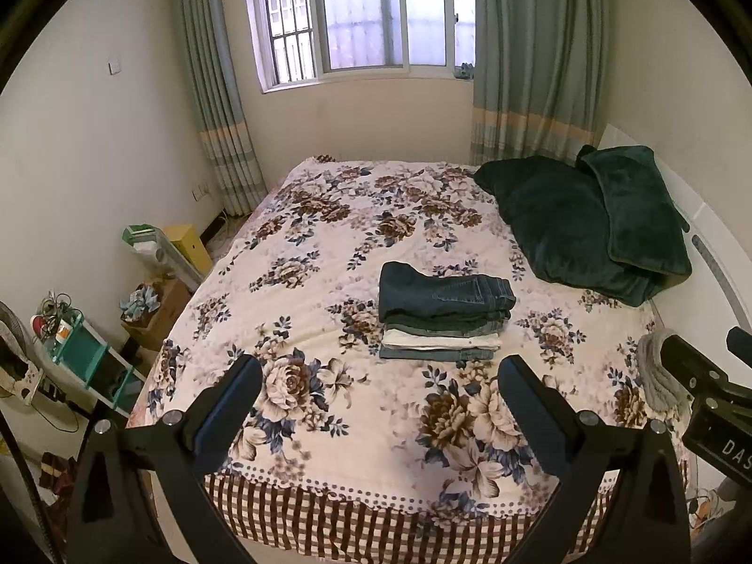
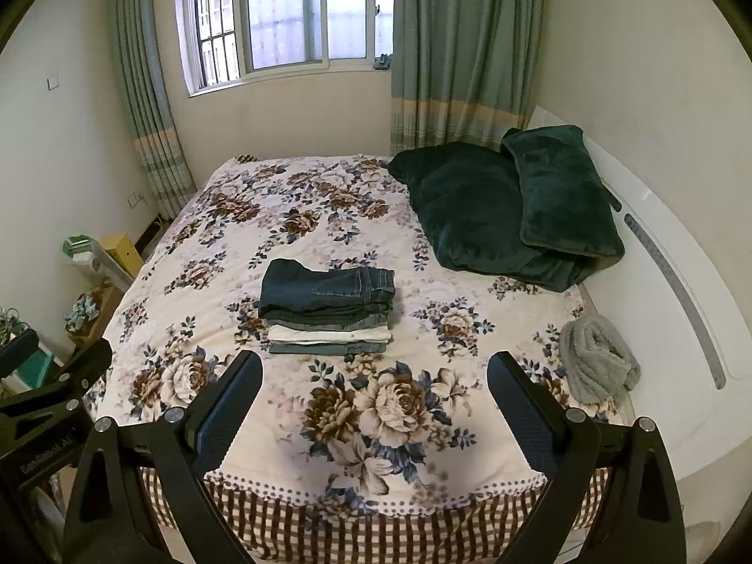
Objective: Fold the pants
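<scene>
A stack of folded pants (image 1: 444, 312) lies in the middle of the floral bedspread (image 1: 329, 235), dark blue jeans on top, a white pair and lighter denim below. It also shows in the right wrist view (image 2: 326, 308). My left gripper (image 1: 380, 376) is open and empty, held over the near end of the bed, short of the stack. My right gripper (image 2: 376, 373) is open and empty too, beside the left one, which shows at the left edge (image 2: 51, 390). The right gripper also shows at the right edge of the left wrist view (image 1: 705, 376).
A dark green blanket and pillow (image 2: 512, 207) lie at the head of the bed on the right. A rolled grey fleece item (image 2: 597, 359) lies at the right bed edge by the white headboard (image 2: 667, 282). Boxes and a teal shelf (image 1: 89, 352) stand on the floor left.
</scene>
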